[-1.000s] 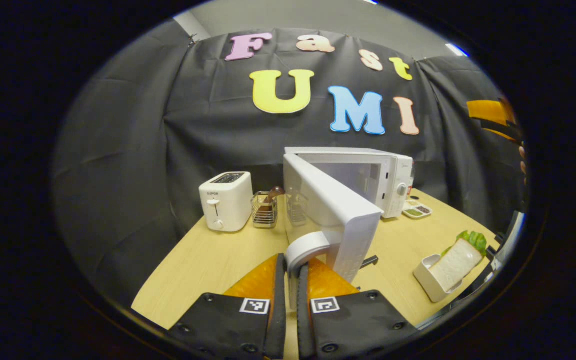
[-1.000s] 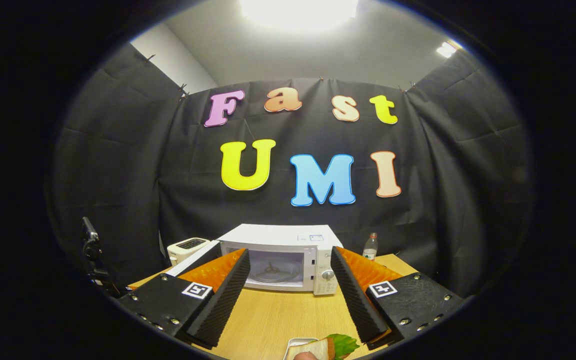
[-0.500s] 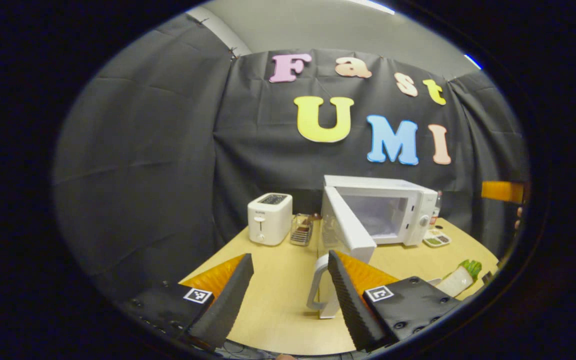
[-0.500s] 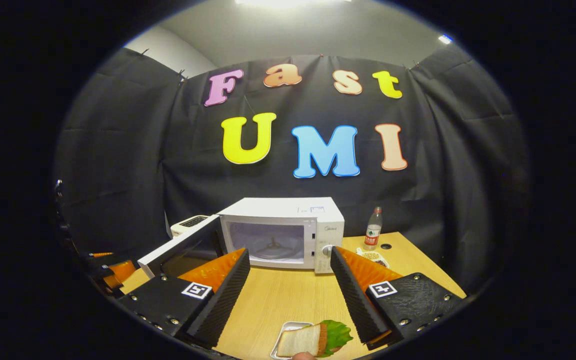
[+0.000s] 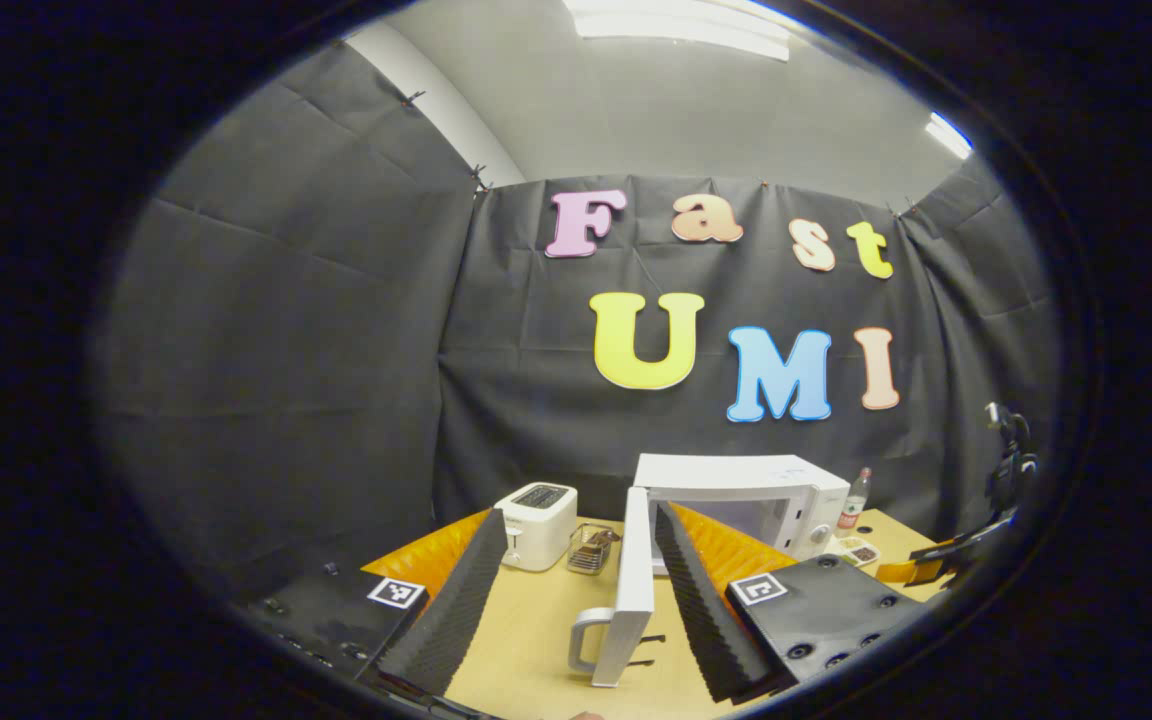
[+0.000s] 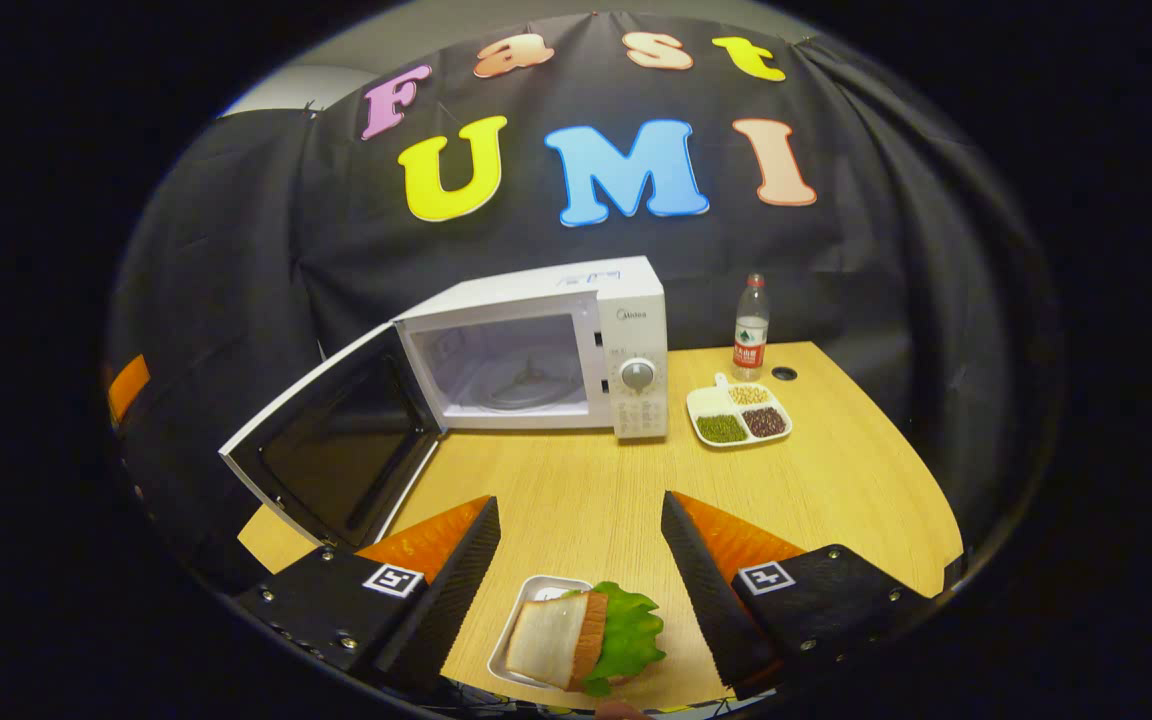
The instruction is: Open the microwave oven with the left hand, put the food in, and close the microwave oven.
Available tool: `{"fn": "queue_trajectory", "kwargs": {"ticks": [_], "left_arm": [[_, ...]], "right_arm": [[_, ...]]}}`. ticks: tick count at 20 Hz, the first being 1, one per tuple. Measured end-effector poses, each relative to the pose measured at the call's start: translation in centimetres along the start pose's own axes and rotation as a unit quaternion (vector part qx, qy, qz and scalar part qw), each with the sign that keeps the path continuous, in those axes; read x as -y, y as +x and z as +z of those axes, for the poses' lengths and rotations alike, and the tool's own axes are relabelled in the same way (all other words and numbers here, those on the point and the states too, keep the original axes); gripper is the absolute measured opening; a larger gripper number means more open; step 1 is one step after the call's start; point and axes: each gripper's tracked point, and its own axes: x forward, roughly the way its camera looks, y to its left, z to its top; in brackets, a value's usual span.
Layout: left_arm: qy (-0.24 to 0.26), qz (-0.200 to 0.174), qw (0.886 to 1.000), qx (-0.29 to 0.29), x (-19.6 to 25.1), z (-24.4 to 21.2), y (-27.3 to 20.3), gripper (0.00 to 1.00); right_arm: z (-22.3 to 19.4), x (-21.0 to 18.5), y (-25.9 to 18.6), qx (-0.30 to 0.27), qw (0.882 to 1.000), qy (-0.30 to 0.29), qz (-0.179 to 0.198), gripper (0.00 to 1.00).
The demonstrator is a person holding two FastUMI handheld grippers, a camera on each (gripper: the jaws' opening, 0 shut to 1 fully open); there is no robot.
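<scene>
While the microwave oven (image 6: 546, 350) stood at the back of the wooden table (image 6: 836, 500) with its door (image 6: 321, 445) swung wide to its left, the empty cavity with its turntable lay in plain sight in the right gripper view. Seen from the left gripper view, that door (image 5: 633, 585) appeared edge-on, its curved handle (image 5: 584, 640) pointing toward the camera, and the left gripper (image 5: 576, 610) hung with its fingers spread wide on either side of the door, touching neither the handle nor the panel. The right gripper (image 6: 581, 575) was likewise spread wide and held nothing; between its fingers, near the front edge of the table, lay the food, a sandwich (image 6: 586, 640) of bread and green lettuce sitting in a small white tray (image 6: 526, 615), well apart from the oven's opening. Just to the right of the oven sat a white divided dish (image 6: 741, 413) with beans in its compartments, and behind the dish a plastic bottle (image 6: 751, 328) stood upright. To the left of the oven, in the left gripper view, a white toaster (image 5: 536, 525) stood on the table, with a small wire basket (image 5: 591, 550) between it and the open door.
</scene>
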Motion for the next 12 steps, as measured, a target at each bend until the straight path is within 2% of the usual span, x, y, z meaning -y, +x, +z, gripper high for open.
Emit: {"fn": "queue_trajectory", "kwargs": {"ticks": [6,9,12], "left_arm": [[0.006,0.01,1.0,0.006,1.9,0.8,-0.7,0.96],[0.001,0.01,1.0,0.008,3.3,0.9,-1.0,0.96],[0.01,0.017,1.0,0.005,4.0,0.6,-1.4,0.96]], "right_arm": [[-6.5,0.9,0.8,-0.12,0.992,0.018,0.034,0.98],[-8.8,0.9,0.8,-0.165,0.984,0.045,0.056,0.99],[-10.8,0.4,0.6,-0.211,0.97,0.086,0.089,0.99]]}}
